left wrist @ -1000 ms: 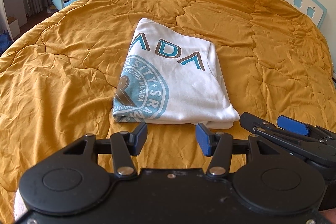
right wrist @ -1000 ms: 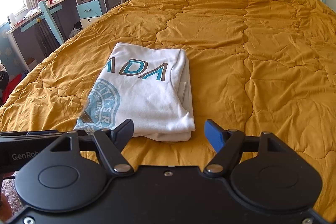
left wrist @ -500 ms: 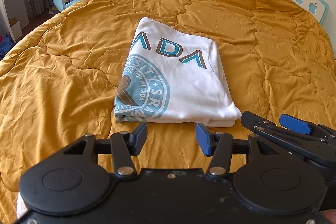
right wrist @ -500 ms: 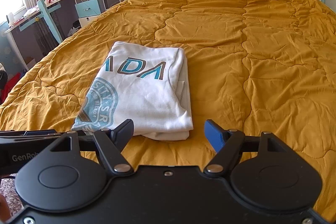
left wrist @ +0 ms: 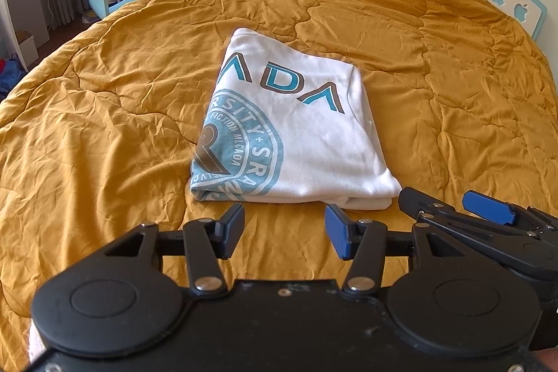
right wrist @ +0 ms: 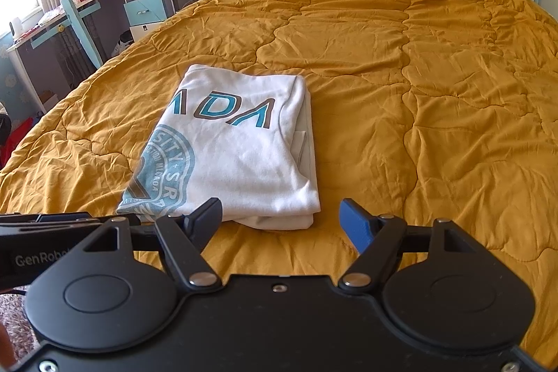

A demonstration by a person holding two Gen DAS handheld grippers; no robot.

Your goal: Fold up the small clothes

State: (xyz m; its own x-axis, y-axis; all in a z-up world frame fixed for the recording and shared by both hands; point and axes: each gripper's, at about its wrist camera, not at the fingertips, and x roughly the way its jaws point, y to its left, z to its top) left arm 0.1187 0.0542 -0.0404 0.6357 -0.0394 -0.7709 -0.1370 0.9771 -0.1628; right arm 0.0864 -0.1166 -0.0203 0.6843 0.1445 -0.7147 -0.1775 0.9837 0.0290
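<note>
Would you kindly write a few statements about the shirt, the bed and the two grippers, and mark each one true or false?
1. The shirt lies folded on the quilt. True.
2. The left gripper grips the shirt. False: it is open, short of the hem.
3. The right gripper is open and empty. True.
4. The quilt is blue. False: it is mustard yellow.
5. The shirt's print is red. False: it is teal and brown.

Bright daylight from the left window (right wrist: pixel 21 6), sharp focus, fisheye-curved edges.
</note>
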